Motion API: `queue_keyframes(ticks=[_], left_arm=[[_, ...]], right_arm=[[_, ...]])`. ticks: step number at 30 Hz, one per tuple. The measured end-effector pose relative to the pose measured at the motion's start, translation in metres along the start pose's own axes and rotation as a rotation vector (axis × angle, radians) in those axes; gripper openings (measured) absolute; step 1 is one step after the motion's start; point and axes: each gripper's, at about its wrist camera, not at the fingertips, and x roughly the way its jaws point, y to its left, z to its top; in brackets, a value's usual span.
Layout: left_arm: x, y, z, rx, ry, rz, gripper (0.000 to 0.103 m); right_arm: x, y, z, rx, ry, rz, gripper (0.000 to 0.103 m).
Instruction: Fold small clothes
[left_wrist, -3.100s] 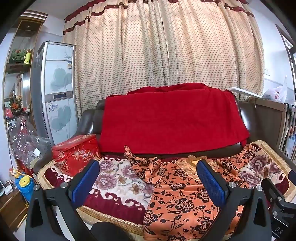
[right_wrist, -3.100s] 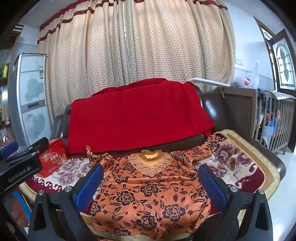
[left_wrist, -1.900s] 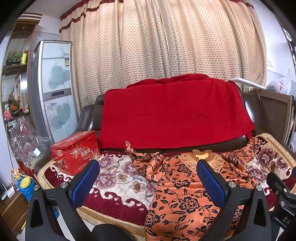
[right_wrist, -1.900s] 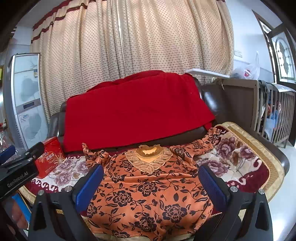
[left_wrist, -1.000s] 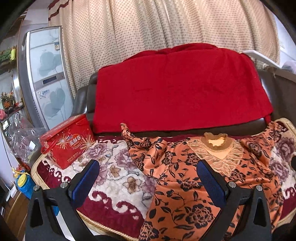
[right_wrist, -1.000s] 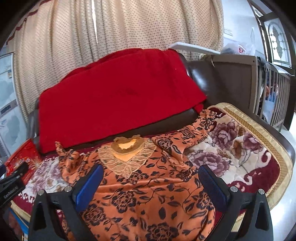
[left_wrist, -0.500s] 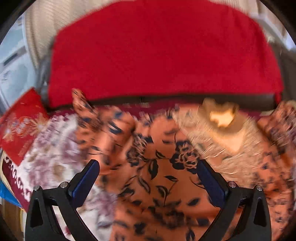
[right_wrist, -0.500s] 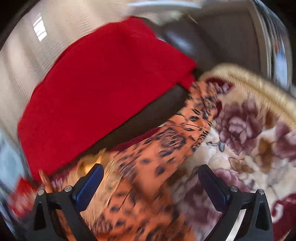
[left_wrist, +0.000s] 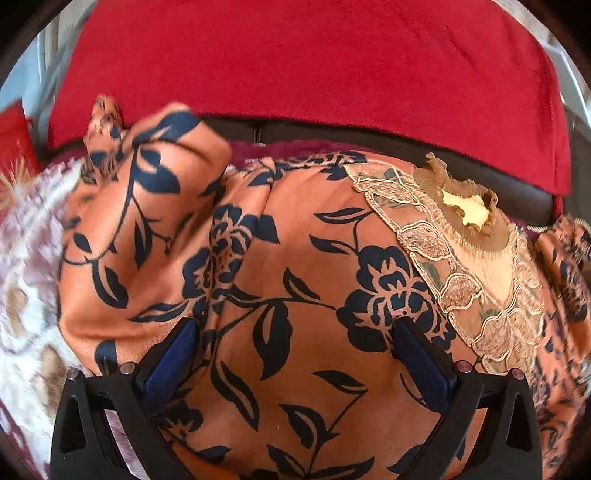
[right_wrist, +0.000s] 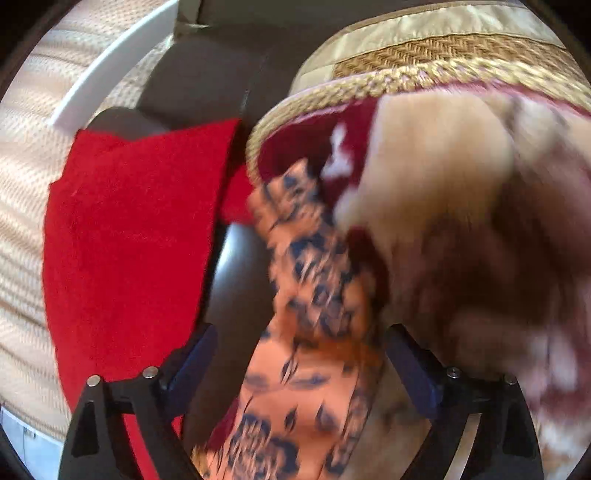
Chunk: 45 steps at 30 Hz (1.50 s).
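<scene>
Both hand-held grippers dropped in close since a second ago. Left hand-held gripper (left_wrist: 295, 350) sits jaws apart over the blouse (left_wrist: 295, 258) chest, lower centre of frame, nothing pinched. Right hand-held gripper (right_wrist: 299, 354) is closing around the sleeve (right_wrist: 314, 295), pads not pressing yet; probably to fold it inward. Blouse lies flat on the sofa blanket (right_wrist: 461, 184).

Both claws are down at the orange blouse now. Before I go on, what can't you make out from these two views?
- Right wrist view: motion blur smears the sleeve and floral blanket; the closing right claw straddles the sleeve, contact unreadable.
- Left wrist view: the blouse hem is cut off below, behind the open left claw.
- Neither view shows the other claw.
</scene>
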Motion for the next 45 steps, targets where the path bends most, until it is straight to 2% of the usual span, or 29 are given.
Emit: queue_keyframes(ticks=[4,5,6,7,8,10,12,13,15,18,21,23,26,28,30,31,34,36,38,41,43,45], left_arm=[[0.001,-0.007,-0.002,0.024,-0.017,0.032,0.103],[0.000,-0.008,-0.002,0.023,-0.017,0.031,0.103],[0.000,-0.008,-0.002,0.019,-0.015,0.024,0.103],[0.001,-0.009,-0.002,0.012,-0.012,0.014,0.103],[0.001,-0.007,-0.002,0.005,-0.011,0.004,0.103],[-0.004,-0.004,-0.001,-0.003,-0.016,-0.017,0.103],[-0.009,-0.001,0.001,-0.007,-0.036,-0.033,0.103],[-0.013,0.001,0.001,-0.006,-0.048,-0.035,0.103],[-0.024,0.005,0.006,-0.005,-0.089,-0.030,0.103],[-0.050,0.012,0.013,-0.008,-0.184,0.010,0.103],[-0.070,0.021,0.020,0.014,-0.224,0.066,0.103],[-0.078,0.031,0.024,0.008,-0.232,0.120,0.103],[-0.084,0.056,0.025,-0.027,-0.242,0.171,0.103],[-0.086,0.071,0.026,-0.064,-0.250,0.179,0.103],[-0.095,0.085,0.026,-0.090,-0.261,0.184,0.103],[-0.100,0.091,0.025,-0.095,-0.270,0.187,0.103],[-0.109,0.102,0.020,-0.101,-0.269,0.179,0.103],[-0.108,0.110,0.021,-0.123,-0.265,0.152,0.103],[-0.109,0.118,0.023,-0.165,-0.262,0.107,0.103],[-0.107,0.122,0.026,-0.211,-0.262,0.054,0.103],[-0.105,0.115,0.025,-0.195,-0.256,0.029,0.103],[-0.101,0.105,0.025,-0.152,-0.240,0.045,0.103]], right_arm=[[0.019,0.010,0.011,-0.035,-0.024,-0.029,0.092],[0.024,0.018,0.014,-0.057,-0.027,-0.042,0.084],[0.030,0.026,0.015,-0.087,-0.023,-0.067,0.073],[0.036,0.030,0.015,-0.106,-0.011,-0.089,0.040],[0.045,0.031,0.016,-0.120,0.016,-0.115,0.012],[0.052,0.023,0.015,-0.080,0.032,-0.115,0.011],[0.040,0.025,0.023,-0.033,0.011,-0.059,0.010],[0.030,0.036,0.027,-0.054,-0.010,-0.037,0.009],[0.001,0.074,0.034,-0.138,-0.054,0.021,0.009],[-0.040,0.123,0.036,-0.191,-0.058,0.161,0.009],[-0.082,0.183,0.014,-0.291,-0.031,0.284,0.009],[-0.104,0.222,-0.018,-0.371,0.021,0.354,0.009],[-0.108,0.255,-0.078,-0.461,0.134,0.410,0.009],[-0.099,0.277,-0.124,-0.496,0.256,0.442,0.008],[-0.081,0.287,-0.164,-0.523,0.336,0.450,0.009],[-0.066,0.290,-0.190,-0.535,0.387,0.453,0.012],[-0.029,0.281,-0.263,-0.545,0.568,0.403,0.013],[-0.015,0.290,-0.287,-0.532,0.700,0.348,0.015],[-0.023,0.289,-0.308,-0.537,0.809,0.319,0.016],[-0.040,0.293,-0.307,-0.577,0.857,0.354,0.020],[-0.058,0.289,-0.301,-0.599,0.826,0.372,0.024],[-0.069,0.242,-0.313,-0.610,0.734,0.378,0.029]])
